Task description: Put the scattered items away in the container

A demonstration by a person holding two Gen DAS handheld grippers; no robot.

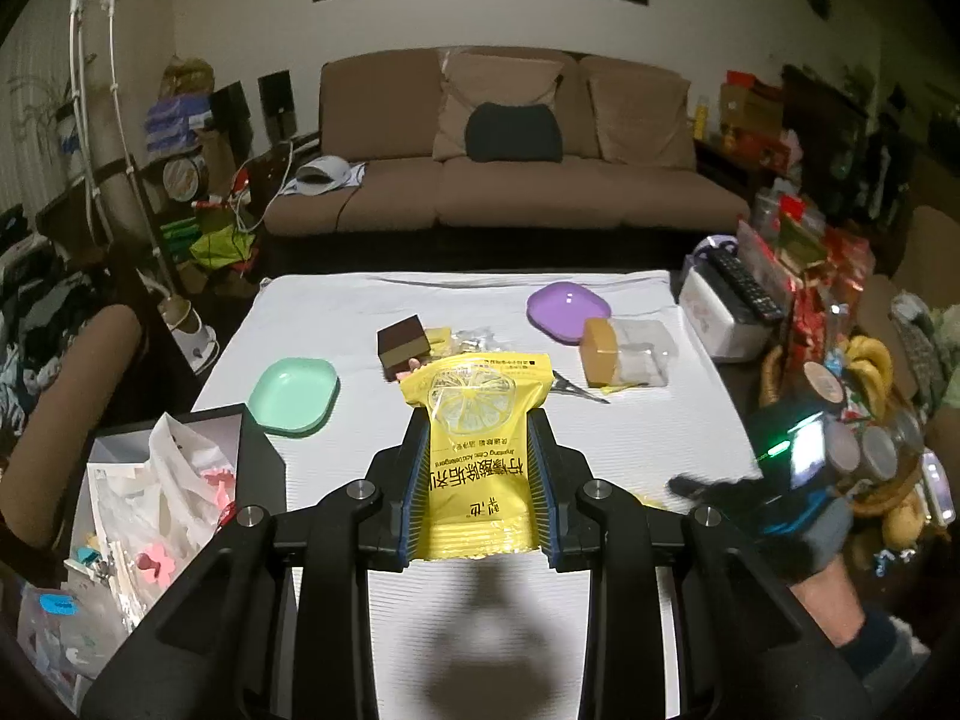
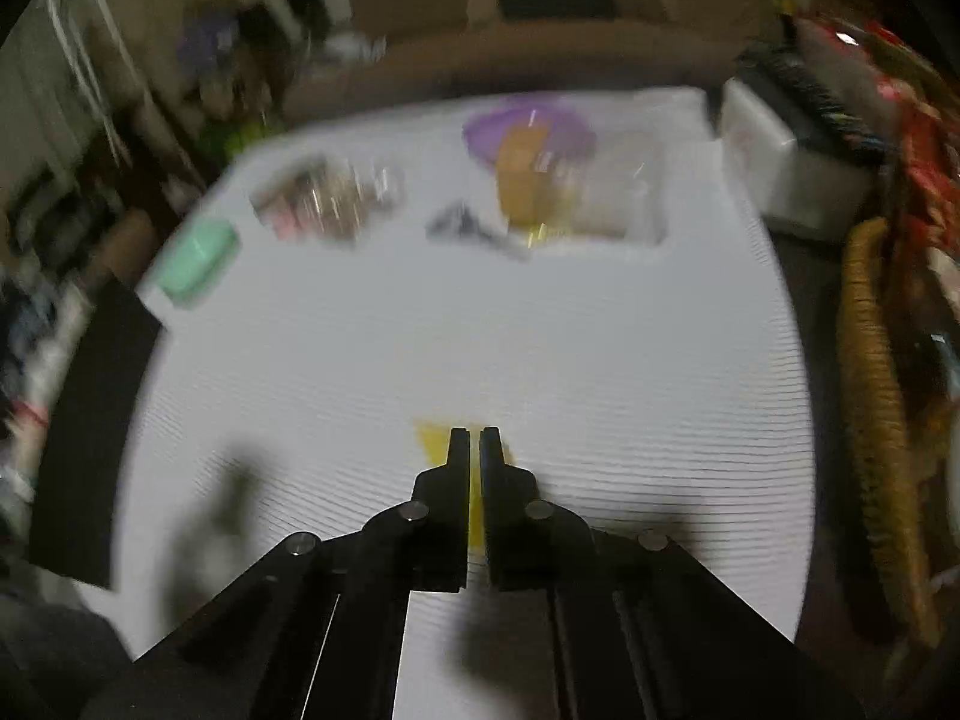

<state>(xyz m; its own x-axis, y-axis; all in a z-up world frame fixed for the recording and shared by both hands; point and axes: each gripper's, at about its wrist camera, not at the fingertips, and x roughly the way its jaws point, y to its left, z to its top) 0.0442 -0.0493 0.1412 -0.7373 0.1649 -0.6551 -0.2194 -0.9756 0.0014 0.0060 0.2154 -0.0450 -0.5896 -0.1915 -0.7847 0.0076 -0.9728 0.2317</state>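
Container (image 1: 171,480), left wrist view: a dark box at the desk's (image 1: 648,420) near-left corner, already holding several bags and small items. The left tool (image 1: 480,480) is clamped on one yellow pouch (image 1: 477,414), not yet stowed. Left on the desk: two dishes, green (image 1: 294,396) and purple (image 1: 567,307), one brown box (image 1: 405,345), one tan block (image 1: 600,351), scissors (image 1: 576,387). Right wrist view, blurred: the right tool (image 2: 474,450) has its fingers together over one small yellow item (image 2: 435,441); whether it is gripped cannot be told.
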